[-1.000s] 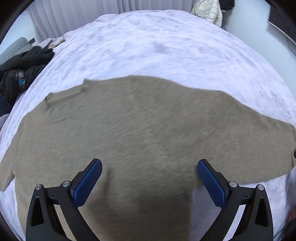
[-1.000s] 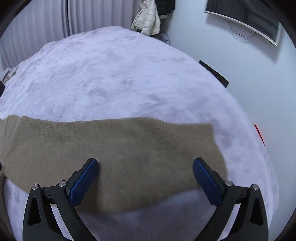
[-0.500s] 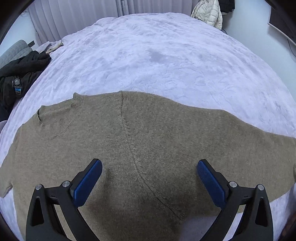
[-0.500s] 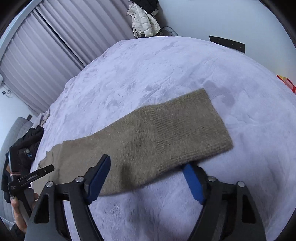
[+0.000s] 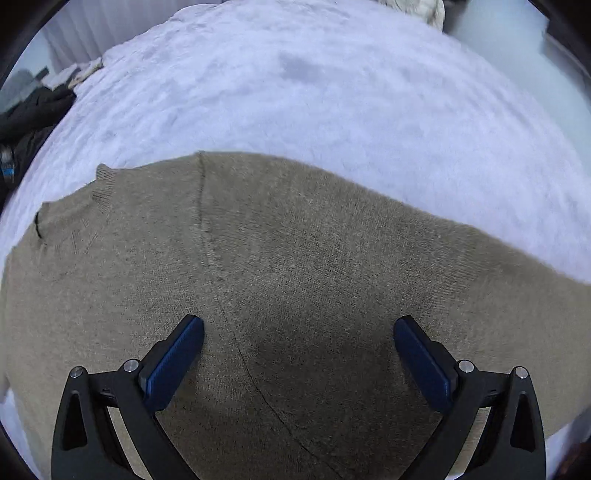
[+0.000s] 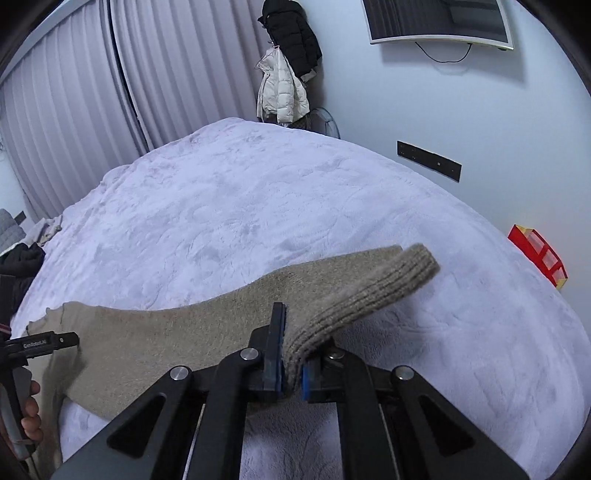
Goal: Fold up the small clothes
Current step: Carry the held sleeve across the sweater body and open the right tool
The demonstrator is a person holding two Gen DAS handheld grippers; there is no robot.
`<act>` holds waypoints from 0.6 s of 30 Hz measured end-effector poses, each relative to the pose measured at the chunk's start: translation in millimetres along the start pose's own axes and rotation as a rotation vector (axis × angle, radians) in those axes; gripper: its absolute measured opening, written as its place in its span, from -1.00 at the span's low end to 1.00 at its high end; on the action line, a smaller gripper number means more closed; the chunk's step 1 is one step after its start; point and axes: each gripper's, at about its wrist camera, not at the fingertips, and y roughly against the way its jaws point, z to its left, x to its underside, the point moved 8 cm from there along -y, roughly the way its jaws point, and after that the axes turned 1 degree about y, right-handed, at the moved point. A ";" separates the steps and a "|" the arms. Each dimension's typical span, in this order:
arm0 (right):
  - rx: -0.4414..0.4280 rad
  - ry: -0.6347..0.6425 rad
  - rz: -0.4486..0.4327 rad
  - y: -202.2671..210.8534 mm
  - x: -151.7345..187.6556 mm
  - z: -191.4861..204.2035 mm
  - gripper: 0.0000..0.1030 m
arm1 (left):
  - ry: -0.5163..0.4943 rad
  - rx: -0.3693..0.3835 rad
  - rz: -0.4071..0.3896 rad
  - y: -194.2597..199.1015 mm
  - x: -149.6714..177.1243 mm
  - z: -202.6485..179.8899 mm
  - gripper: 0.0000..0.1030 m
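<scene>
A tan knit sweater (image 5: 295, 288) lies flat on the white fleece bed (image 5: 332, 92), collar at the left (image 5: 66, 218). My left gripper (image 5: 298, 347) is open just above the sweater near the shoulder seam, empty. My right gripper (image 6: 291, 365) is shut on the sweater's sleeve (image 6: 354, 299) near its ribbed cuff (image 6: 413, 266), which is lifted and curls up off the bed. The left gripper also shows in the right wrist view (image 6: 48, 343) at the far left, over the sweater body.
Dark clothes (image 5: 26, 114) are heaped at the bed's left edge. A red box (image 6: 537, 254) sits beside the bed at the right. Jackets (image 6: 284, 74) hang in the far corner by the curtains; a monitor (image 6: 439, 22) is on the wall.
My right gripper closed on the sleeve near the cuff and lifted it. My left gripper moved closer to the sweater, still open.
</scene>
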 end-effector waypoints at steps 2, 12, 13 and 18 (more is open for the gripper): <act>0.021 0.003 0.047 -10.6 9.0 -2.3 -0.86 | -0.054 -0.048 -0.057 4.9 -1.6 -7.5 1.00; 0.049 0.124 -0.087 39.4 -29.3 49.4 -0.86 | -0.090 -0.058 -0.020 3.4 17.9 20.4 1.00; 0.048 0.138 -0.096 44.4 -33.4 61.1 -0.86 | -0.080 -0.041 -0.030 12.3 15.0 25.1 1.00; 0.057 0.231 -0.149 74.7 -47.8 121.0 -0.86 | 0.040 0.091 -0.112 52.9 20.3 75.0 1.00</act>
